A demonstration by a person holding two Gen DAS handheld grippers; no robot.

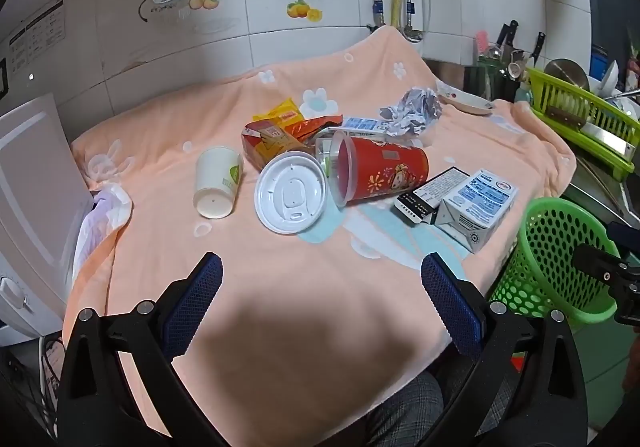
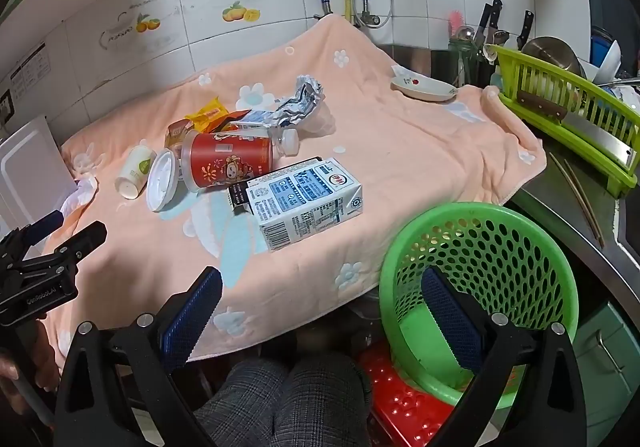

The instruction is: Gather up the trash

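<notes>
Both the left gripper and the right gripper are spread wide and empty. The trash, including the milk carton, lies mid-table. The red cup lies sideways and may roll off when touched.

A shallow dish sits beside the lime dish rack (knives behind).
</notes>
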